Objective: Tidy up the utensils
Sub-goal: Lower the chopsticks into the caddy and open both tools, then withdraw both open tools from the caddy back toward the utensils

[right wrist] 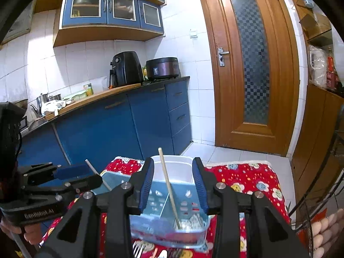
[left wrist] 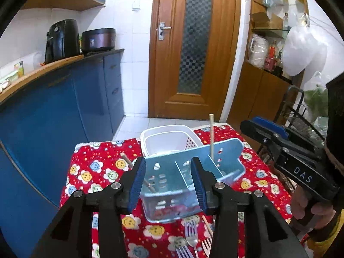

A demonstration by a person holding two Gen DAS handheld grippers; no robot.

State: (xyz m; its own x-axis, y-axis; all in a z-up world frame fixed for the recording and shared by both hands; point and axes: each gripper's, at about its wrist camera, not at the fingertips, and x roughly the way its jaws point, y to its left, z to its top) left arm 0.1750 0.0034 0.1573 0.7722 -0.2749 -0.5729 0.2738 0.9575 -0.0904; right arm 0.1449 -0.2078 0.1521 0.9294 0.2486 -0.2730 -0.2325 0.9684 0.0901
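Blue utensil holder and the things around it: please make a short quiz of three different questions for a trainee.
1. True or false: a chopstick stands in the blue utensil holder.
2. What lies on the red cloth in front of the holder? A) forks B) plates C) cups
3. Fill in: behind the holder stands a white ____.

Key: 1 true. 2 A, the forks. 3 basket.
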